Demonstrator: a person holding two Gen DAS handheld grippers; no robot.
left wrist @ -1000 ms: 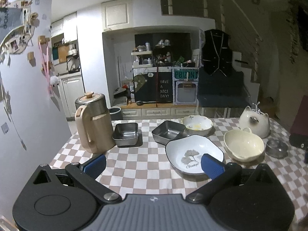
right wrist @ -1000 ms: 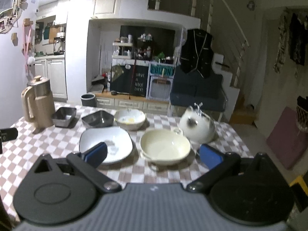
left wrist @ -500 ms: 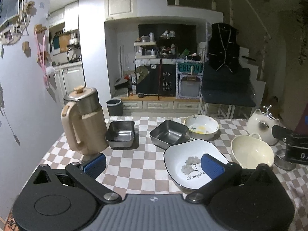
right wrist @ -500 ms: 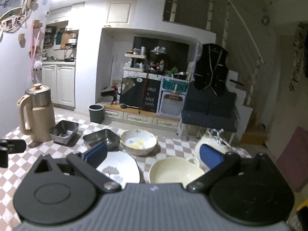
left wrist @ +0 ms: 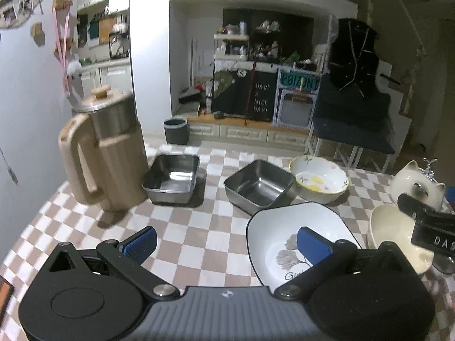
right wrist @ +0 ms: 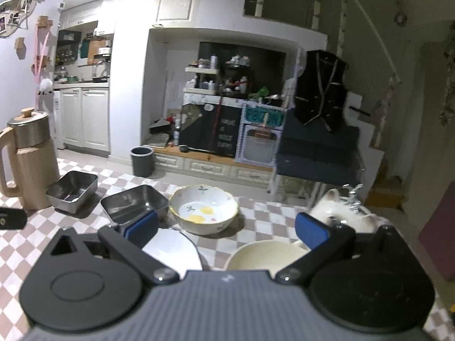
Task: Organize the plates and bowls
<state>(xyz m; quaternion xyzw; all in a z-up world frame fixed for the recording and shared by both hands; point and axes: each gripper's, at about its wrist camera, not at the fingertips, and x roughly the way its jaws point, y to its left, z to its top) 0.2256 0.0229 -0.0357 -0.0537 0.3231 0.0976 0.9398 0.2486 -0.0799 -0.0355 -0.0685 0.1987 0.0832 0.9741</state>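
On the checkered table, a white ginkgo-print plate [left wrist: 287, 236] lies under my open left gripper [left wrist: 227, 244], whose right pad hangs above it. Behind it stand a square steel bowl [left wrist: 258, 186], a rectangular steel tray [left wrist: 172, 179], a flowered white bowl [left wrist: 320, 182] and a cream handled bowl [left wrist: 389, 227]. My right gripper [right wrist: 226, 231] is open and empty, above the plate [right wrist: 173, 251] and the cream bowl [right wrist: 264, 254], facing the flowered bowl [right wrist: 203, 209]. The steel bowl [right wrist: 135, 204] and tray [right wrist: 72, 191] sit to its left.
A tall beige jug [left wrist: 105, 153] stands at the table's left, close to the wall. A white cat-shaped teapot [left wrist: 418, 187] sits at the right edge, also seen as the teapot [right wrist: 345, 213]. Part of the right gripper [left wrist: 426, 221] intrudes over the cream bowl.
Both grippers have moved forward and lower toward the dishes. The right gripper has come in over the cream bowl, which now sits mostly beneath its body. Both stay open.
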